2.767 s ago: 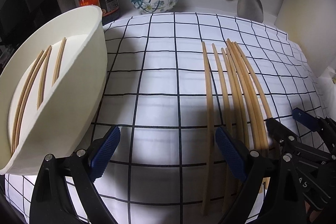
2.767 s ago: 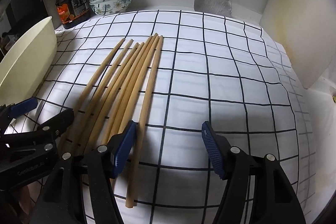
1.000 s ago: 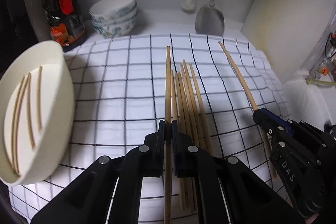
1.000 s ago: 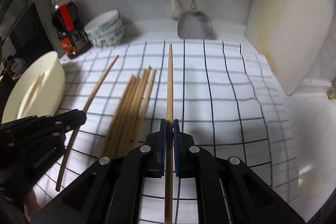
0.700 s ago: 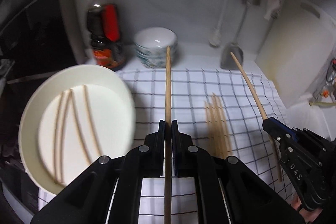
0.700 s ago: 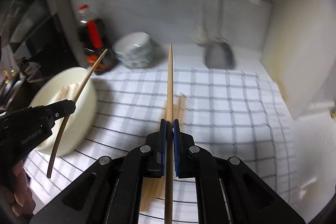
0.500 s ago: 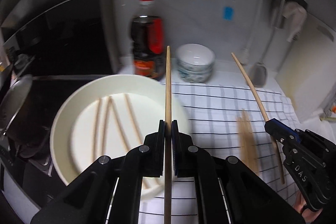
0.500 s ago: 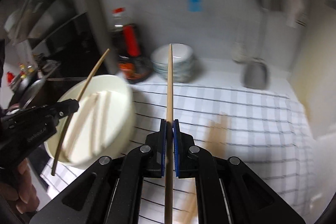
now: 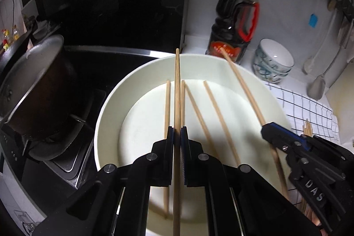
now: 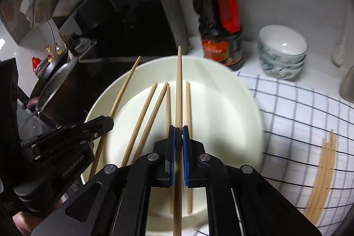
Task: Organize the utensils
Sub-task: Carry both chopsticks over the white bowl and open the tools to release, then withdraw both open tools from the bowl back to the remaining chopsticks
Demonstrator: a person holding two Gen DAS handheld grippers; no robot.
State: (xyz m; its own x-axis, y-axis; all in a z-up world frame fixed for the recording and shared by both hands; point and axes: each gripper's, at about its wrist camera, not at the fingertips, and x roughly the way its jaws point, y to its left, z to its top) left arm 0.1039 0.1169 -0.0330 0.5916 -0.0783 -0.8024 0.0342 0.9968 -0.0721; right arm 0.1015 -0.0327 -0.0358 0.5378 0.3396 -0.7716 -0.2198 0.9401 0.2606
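A large cream bowl [image 9: 110,103] [image 10: 239,103] holds several wooden chopsticks [image 9: 218,116] [image 10: 145,118] lying on its floor. My left gripper [image 9: 176,136] is shut on one chopstick [image 9: 177,85] and holds it above the bowl, pointing forward. My right gripper [image 10: 178,133] is shut on another chopstick [image 10: 178,85], also above the bowl. The right gripper shows in the left wrist view [image 9: 268,128] with its chopstick [image 9: 243,85]. The left gripper shows in the right wrist view [image 10: 106,123] with its chopstick [image 10: 124,90]. A few chopsticks [image 10: 323,171] lie on the checked cloth [image 10: 298,116].
A dark sauce bottle [image 9: 235,19] [image 10: 218,21] and stacked patterned bowls [image 9: 273,63] [image 10: 282,52] stand behind the cream bowl. A pot with a lid [image 9: 33,90] sits on the stove at the left. A spatula [image 9: 317,85] hangs at the far right.
Both grippers closed on a chopstick each, lifted them off the cloth and swung left. They now hang over the cream bowl instead of the cloth.
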